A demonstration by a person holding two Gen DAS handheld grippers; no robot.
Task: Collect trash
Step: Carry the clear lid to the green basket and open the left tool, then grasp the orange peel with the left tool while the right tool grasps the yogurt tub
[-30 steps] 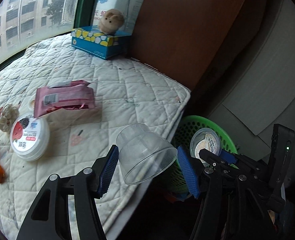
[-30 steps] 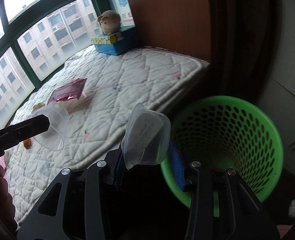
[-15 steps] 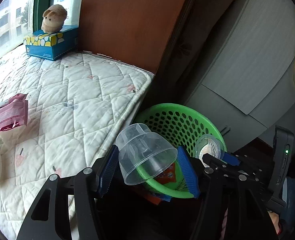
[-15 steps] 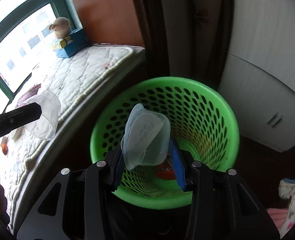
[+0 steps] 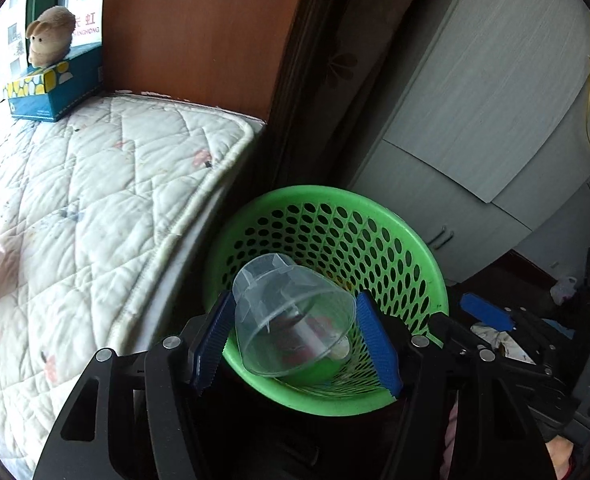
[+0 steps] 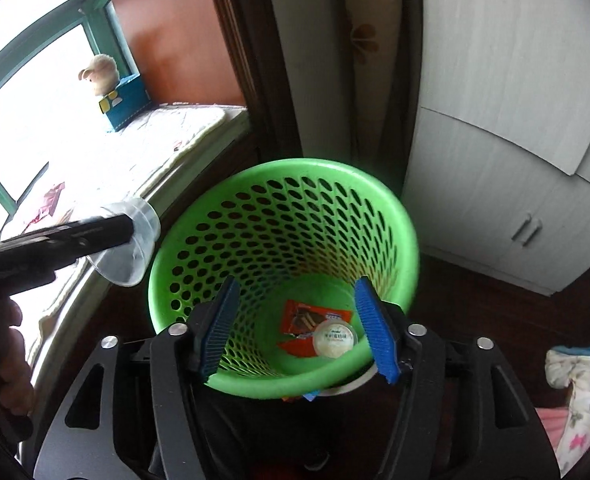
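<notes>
Looking along the left gripper (image 5: 295, 340), its pads are clamping a clear plastic cup (image 5: 291, 316) over the green basket (image 5: 427, 264), mouth tilting toward the camera, base pointing away; releasing it is probably next.

From the right view, the right gripper (image 6: 295, 328) has just been opening, nothing between its jaws; a small lidded tub (image 6: 333, 338) is lying in the basket.

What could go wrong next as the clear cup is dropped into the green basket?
1. In the right wrist view the clear cup, held by the left gripper, looks outside the green basket rim, towards the mattress; released there, it may miss.
2. The right gripper, jaws just opened and empty, hangs above the opening and could block the cup.
</notes>
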